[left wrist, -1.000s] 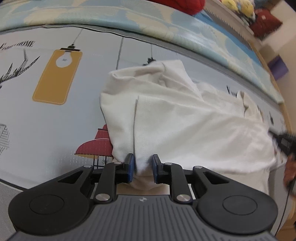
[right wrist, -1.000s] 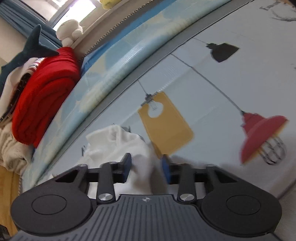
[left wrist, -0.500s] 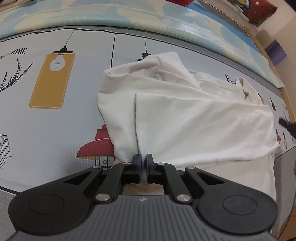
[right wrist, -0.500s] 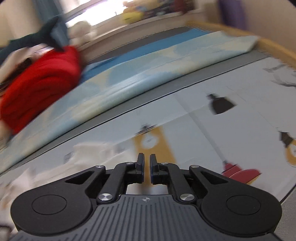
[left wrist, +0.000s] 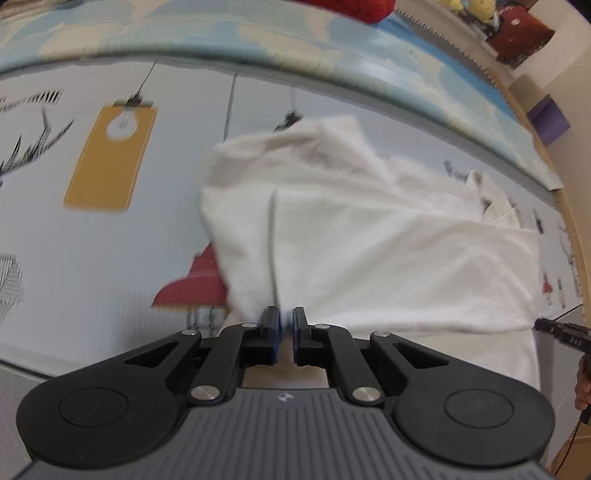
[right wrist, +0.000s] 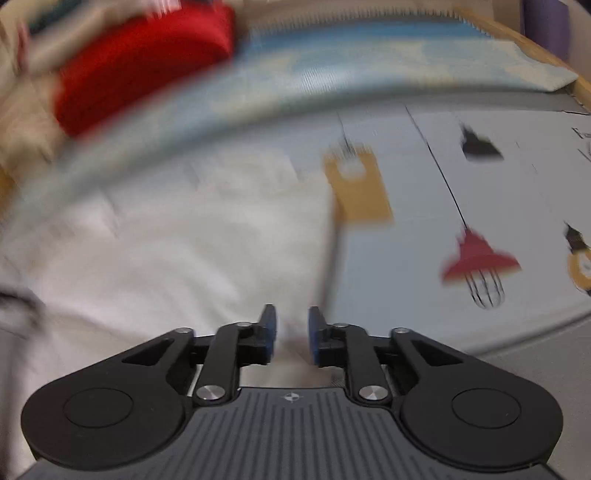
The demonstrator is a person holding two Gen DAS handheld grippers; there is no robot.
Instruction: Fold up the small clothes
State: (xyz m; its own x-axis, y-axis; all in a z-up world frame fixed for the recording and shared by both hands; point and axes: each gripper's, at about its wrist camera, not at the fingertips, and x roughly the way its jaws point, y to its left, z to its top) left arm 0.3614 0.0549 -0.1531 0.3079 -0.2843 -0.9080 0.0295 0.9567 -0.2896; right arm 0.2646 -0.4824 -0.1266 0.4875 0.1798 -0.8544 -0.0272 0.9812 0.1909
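Observation:
A white small garment (left wrist: 369, 236) lies partly folded on a printed play mat (left wrist: 74, 258). My left gripper (left wrist: 286, 321) is at the garment's near edge, by a fold line, its jaws nearly together with a narrow gap; whether cloth is pinched is unclear. In the right wrist view, which is blurred, the same white garment (right wrist: 184, 251) spreads to the left and ahead. My right gripper (right wrist: 291, 325) is slightly open over the garment's near right edge and holds nothing. The tip of the right gripper (left wrist: 561, 332) shows at the left view's right edge.
The mat has yellow bulb (left wrist: 110, 158) and red lamp (right wrist: 480, 254) prints. A light blue blanket (left wrist: 258, 33) runs along the back. A red folded cloth (right wrist: 140, 62) and soft toys lie beyond it. A wooden edge (left wrist: 569, 206) bounds the right side.
My left jaws shut from open, then parted a little at the garment's edge. My right gripper shut, swung left toward the garment and has now opened slightly.

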